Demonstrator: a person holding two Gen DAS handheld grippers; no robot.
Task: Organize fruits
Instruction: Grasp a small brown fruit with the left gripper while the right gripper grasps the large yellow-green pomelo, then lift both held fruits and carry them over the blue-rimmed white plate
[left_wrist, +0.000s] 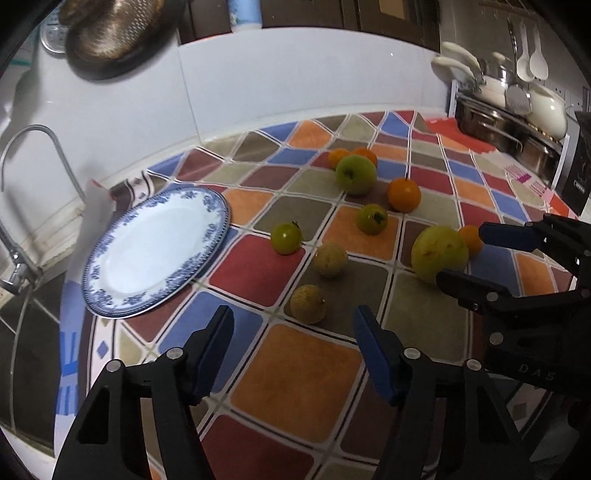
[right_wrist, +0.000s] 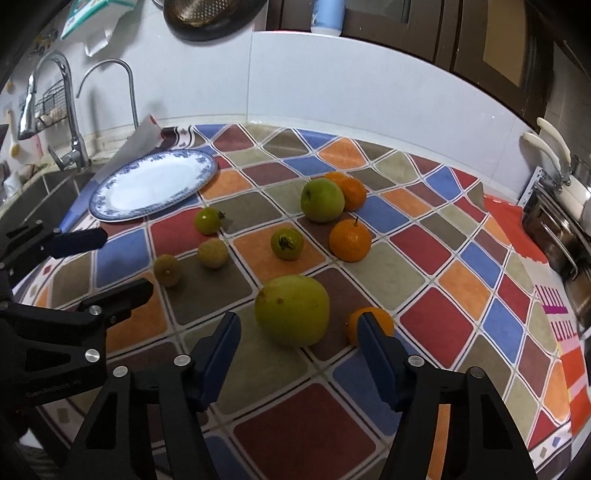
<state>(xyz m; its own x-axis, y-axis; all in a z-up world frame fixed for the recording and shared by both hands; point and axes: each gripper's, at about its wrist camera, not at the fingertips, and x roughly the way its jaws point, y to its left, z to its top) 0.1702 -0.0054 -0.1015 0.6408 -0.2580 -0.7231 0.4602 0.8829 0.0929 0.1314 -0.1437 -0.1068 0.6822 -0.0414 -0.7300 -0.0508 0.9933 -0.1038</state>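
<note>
- Yellow-green, the big pear (right_wrist: 291, 309) sits on the cloth (right_wrist: 436, 317) just ahead of the right gripper (right_wrist: 297, 332), roughly in line with the gap between its blue pads (right_wrist: 221, 354); jaws spread wide, nothing in them.
- Beside the right-hand pad, partly hidden behind its tip, lies a small orange (right_wrist: 376, 318).
- Farther ahead of that gripper: a green tomato (right_wrist: 286, 243), a stemmed orange (right_wrist: 350, 240), a green apple (right_wrist: 322, 199) and, touching it from behind, another orange (right_wrist: 352, 192).
- Ahead and left: two pale brownish fruits (right_wrist: 212, 253), (right_wrist: 167, 270) and a second tomato (right_wrist: 208, 220).
- Left gripper (left_wrist: 293, 325) hangs over the cloth, also gaping and holding nothing; the nearer brownish fruit (left_wrist: 307, 304) lies just ahead of the gap between its jaws.
- To its front left, a blue-rimmed plate (left_wrist: 110, 306) rests at the cloth's edge.
- Beyond the plate are a sink (right_wrist: 40, 195) and faucets (right_wrist: 62, 110).
- Far right of the right gripper, steel pans (right_wrist: 565, 236) stand on a rack.
</note>
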